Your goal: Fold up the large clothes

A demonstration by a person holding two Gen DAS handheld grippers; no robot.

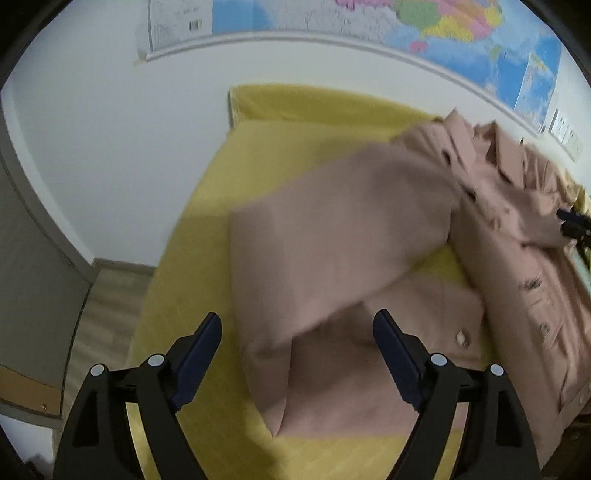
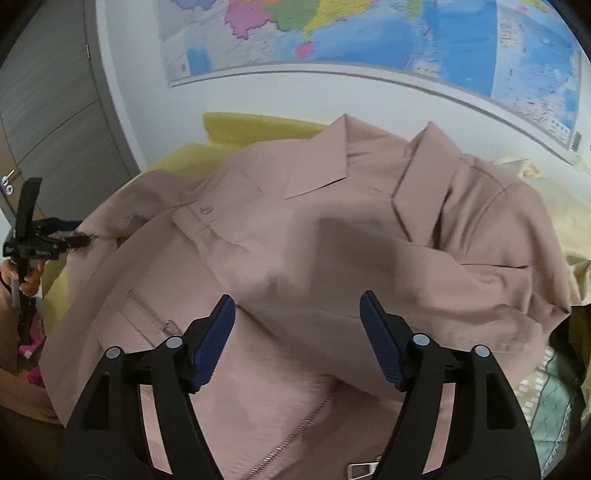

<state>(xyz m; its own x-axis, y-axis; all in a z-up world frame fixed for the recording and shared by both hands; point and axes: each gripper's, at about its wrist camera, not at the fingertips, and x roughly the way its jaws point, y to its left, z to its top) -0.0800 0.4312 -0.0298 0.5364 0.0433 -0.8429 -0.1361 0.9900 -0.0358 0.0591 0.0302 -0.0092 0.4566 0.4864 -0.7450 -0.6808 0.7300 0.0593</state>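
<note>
Lying spread over the yellow sheet (image 1: pixel 192 229), the pink jacket (image 2: pixel 303 236) has its collar (image 2: pixel 332 162) toward the wall map (image 2: pixel 369 33) and its zipper (image 2: pixel 295 432) running toward the near edge. One sleeve (image 1: pixel 332 229) is folded across the jacket body, with a strip of sheet showing beneath it; this area is motion-blurred. A button (image 1: pixel 461 338) sits on the front panel just beside the sleeve.

Left gripper (image 1: pixel 297 354): fingers spread wide above the jacket's lower part, nothing between the pads, no cloth held. In the right wrist view it appears at the jacket's left edge (image 2: pixel 55 240).

Right gripper (image 2: pixel 297 339): fingers likewise spread wide above the jacket front, close to the zipper, holding nothing. In the left wrist view its tip shows at the jacket's far right side (image 1: pixel 572 221).
</note>
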